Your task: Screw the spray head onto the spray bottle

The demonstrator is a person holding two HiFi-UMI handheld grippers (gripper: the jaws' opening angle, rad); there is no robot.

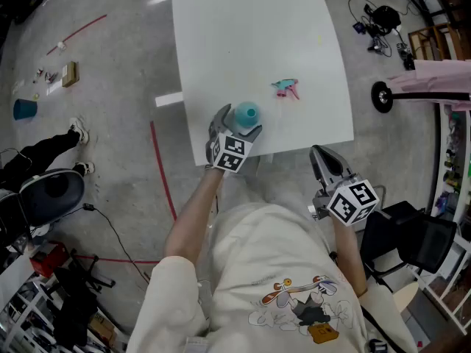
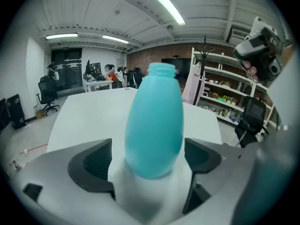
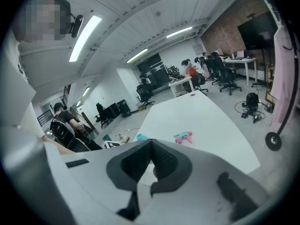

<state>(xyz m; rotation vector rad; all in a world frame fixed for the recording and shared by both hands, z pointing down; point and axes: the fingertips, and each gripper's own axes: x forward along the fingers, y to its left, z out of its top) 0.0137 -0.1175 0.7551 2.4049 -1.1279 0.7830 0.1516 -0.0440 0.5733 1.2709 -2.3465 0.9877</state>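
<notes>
Spray bottle (image 1: 246,114), teal, is standing upright near the near-left corner of the white table (image 1: 243,20), neck uncapped and open. It is sitting between the jaws of the left gripper (image 2: 149,157). Those jaws are standing wide apart, one dark pad on either side, with a gap showing between each pad and the bottle wall, so nothing is being squeezed. In the head view the left gripper is reaching in over the near table edge, angling downward.

Spray head (image 1: 286,87), pink and teal, is lying on its side on the tabletop. It is beyond and to the right of the bottle, apart from it, with neither gripper touching it. It is also showing in the right gripper view, past the jaw tips.

Right gripper (image 3: 151,161) is hanging just off the near-right corner of the table with its jaws pressed together, nothing between them, and it is pointing toward the table.

The person is wearing a cream shirt (image 1: 280,271) with a cartoon print. A teal cup (image 1: 24,109) is sitting on the concrete floor at far left, and red tape lines (image 1: 162,168) are running along the floor beside the table.
</notes>
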